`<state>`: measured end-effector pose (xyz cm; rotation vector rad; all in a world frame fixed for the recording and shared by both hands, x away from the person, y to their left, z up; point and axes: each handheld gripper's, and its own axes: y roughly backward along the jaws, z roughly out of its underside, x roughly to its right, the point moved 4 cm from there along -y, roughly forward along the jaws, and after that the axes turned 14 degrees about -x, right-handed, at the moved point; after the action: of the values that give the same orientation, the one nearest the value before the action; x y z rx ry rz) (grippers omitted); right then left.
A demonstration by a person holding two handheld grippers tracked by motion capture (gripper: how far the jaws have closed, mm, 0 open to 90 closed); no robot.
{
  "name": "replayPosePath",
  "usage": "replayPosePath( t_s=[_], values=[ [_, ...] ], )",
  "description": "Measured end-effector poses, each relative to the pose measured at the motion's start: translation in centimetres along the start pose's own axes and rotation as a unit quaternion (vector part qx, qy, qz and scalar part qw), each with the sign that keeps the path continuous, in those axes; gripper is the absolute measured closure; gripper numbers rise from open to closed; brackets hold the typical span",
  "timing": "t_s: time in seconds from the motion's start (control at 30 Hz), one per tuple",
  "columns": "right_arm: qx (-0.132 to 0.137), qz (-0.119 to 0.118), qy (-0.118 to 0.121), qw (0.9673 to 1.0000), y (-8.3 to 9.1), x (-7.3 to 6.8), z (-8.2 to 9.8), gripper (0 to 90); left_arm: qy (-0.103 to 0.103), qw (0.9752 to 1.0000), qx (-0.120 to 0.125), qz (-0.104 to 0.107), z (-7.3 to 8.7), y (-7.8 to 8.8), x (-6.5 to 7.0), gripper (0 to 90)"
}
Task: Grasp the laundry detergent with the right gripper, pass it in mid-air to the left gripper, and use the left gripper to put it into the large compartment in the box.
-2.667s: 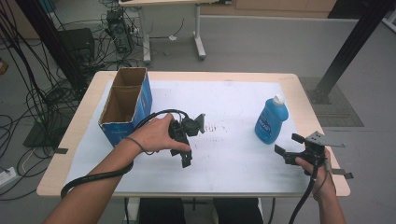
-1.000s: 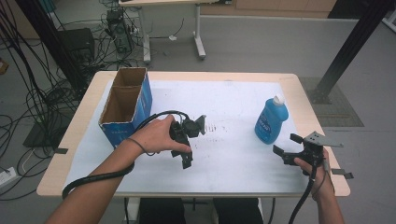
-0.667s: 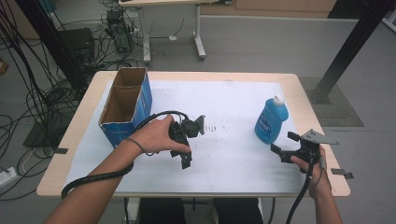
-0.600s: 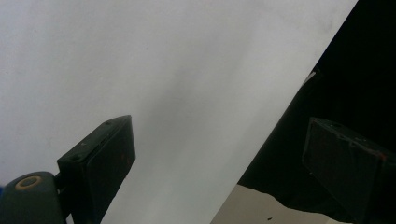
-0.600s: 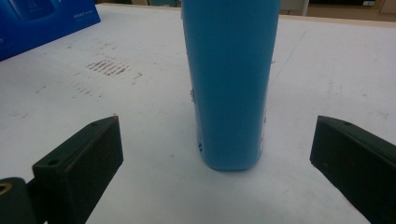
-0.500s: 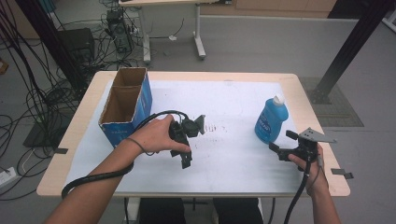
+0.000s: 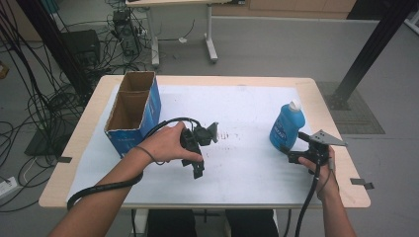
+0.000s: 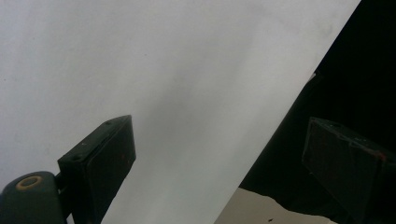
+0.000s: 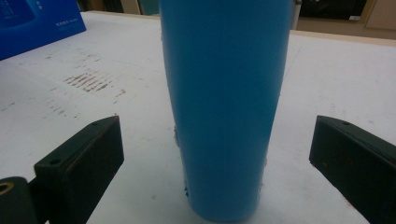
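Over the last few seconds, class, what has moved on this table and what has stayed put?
The right gripper has crept toward the blue bottle, jaws open on either side of it, not yet gripping. The left gripper, the bottle and the cardboard box have stayed put.

No text can be read: the small white print on the blue box (image 9: 35,21) and the bottle (image 7: 286,126) label are too blurred.
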<state>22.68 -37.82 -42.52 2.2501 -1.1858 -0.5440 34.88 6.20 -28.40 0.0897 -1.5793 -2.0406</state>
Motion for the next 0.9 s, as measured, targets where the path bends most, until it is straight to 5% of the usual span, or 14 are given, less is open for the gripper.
replayPosePath(
  t_s=[0.9],
  values=[
    [0.021, 0.028, -0.006, 0.9994, -2.7, -0.8, 0.3, 2.5, 0.000, 1.0000, -0.005, 0.005, -0.3, -0.4, -0.2, 9.9]
  ],
)
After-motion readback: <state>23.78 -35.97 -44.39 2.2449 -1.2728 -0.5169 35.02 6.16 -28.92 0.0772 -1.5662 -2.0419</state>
